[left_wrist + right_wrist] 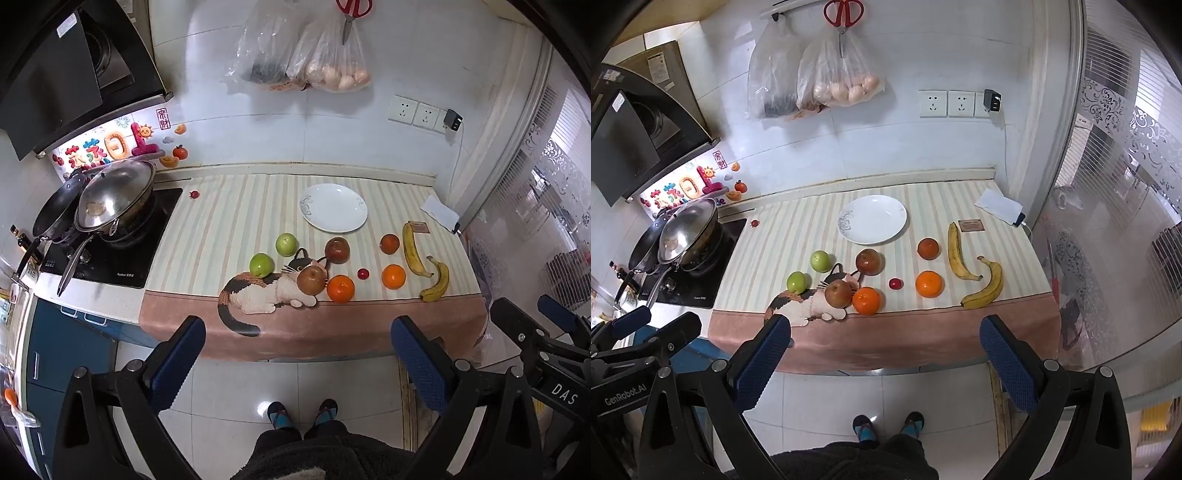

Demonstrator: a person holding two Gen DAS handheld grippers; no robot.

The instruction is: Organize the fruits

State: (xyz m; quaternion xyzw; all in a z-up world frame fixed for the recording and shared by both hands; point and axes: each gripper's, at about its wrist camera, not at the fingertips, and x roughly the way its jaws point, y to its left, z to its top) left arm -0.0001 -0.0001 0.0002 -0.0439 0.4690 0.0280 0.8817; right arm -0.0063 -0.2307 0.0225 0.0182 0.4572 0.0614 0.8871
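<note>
Fruit (340, 288) lies untouched, both tools, left (297, 354) and right (884, 352), gaping empty: best grab each squarely, gently, then plate (334, 207) it.

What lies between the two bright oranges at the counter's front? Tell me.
A small red fruit lies between the left orange and the right orange, touching neither; the right wrist view shows it plainly.

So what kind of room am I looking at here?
Most likely a home kitchen: a cooktop with lidded pans under a range hood, and a tiled wall with hanging scissors above a cloth-covered counter of fruit.
</note>
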